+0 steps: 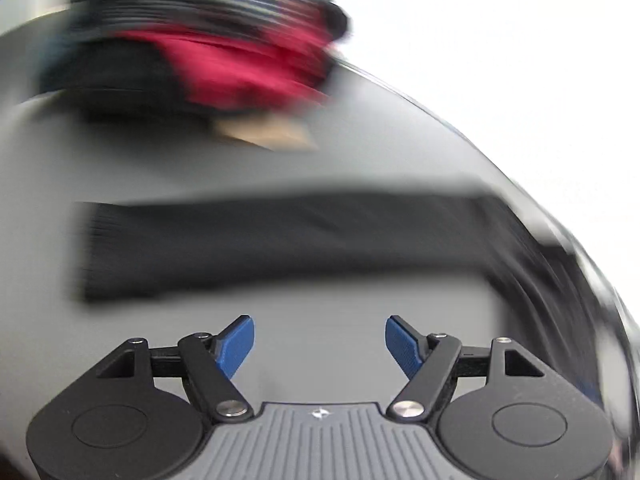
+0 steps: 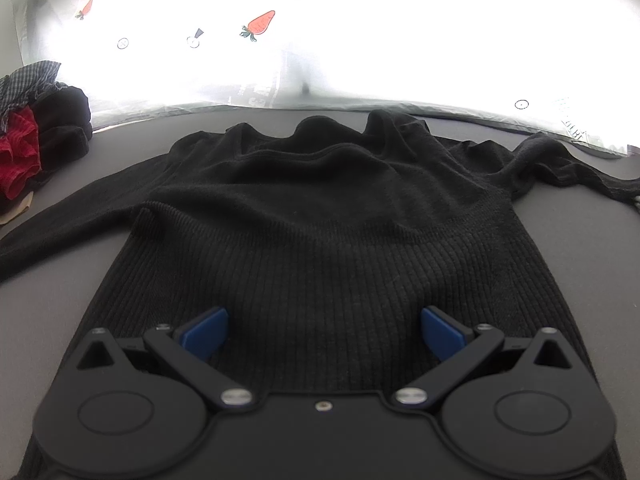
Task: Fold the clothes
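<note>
The black sweater (image 2: 320,208) lies spread flat on the grey table (image 2: 60,300); right gripper (image 2: 324,332) spread apart above its hem; left gripper (image 1: 320,340) apart beside its sleeve (image 1: 260,240).

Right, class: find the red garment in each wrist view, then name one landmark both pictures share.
Left wrist view: the red garment sits upper centre, blurred, in a dark clothes pile.
Right wrist view: the red garment lies at the far left edge, in the same pile.
Shared landmark: the black sweater spread on the grey table.
</note>
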Demonstrator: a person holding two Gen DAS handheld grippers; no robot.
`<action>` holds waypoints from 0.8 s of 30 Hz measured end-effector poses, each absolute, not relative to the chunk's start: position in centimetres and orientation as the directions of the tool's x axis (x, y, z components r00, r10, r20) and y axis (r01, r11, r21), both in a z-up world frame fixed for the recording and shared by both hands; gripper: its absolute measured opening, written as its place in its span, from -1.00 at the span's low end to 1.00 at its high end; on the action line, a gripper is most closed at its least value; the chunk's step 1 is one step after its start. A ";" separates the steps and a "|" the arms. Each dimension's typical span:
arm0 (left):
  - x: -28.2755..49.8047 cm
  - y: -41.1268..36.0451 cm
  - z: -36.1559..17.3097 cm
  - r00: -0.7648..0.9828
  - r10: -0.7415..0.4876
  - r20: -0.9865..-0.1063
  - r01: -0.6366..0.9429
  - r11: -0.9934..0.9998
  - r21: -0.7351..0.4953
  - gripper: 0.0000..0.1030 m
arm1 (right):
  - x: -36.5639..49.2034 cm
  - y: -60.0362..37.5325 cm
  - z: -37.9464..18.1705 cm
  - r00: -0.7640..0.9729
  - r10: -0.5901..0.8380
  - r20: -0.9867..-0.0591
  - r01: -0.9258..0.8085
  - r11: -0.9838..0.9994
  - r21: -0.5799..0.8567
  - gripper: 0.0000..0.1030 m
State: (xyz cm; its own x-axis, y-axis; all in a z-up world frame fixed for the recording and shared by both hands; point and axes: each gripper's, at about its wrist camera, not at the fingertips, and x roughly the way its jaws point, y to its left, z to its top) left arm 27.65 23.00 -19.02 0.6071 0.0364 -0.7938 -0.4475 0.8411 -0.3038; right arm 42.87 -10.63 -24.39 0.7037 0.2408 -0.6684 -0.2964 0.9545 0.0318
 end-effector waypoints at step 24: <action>26.6 3.6 -22.3 0.460 -0.096 -0.883 -0.156 0.970 -0.187 -0.82 | 28.1 -28.1 -21.0 0.593 0.240 -0.768 -0.263 0.960 0.097 -0.85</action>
State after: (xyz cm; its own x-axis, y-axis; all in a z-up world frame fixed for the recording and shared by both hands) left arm 26.59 3.62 -22.35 0.4604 -0.0959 -0.8825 -0.1563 0.9698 -0.1870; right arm 28.06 -28.09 -20.96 0.5932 0.2402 -0.7684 -0.2634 0.9598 0.0966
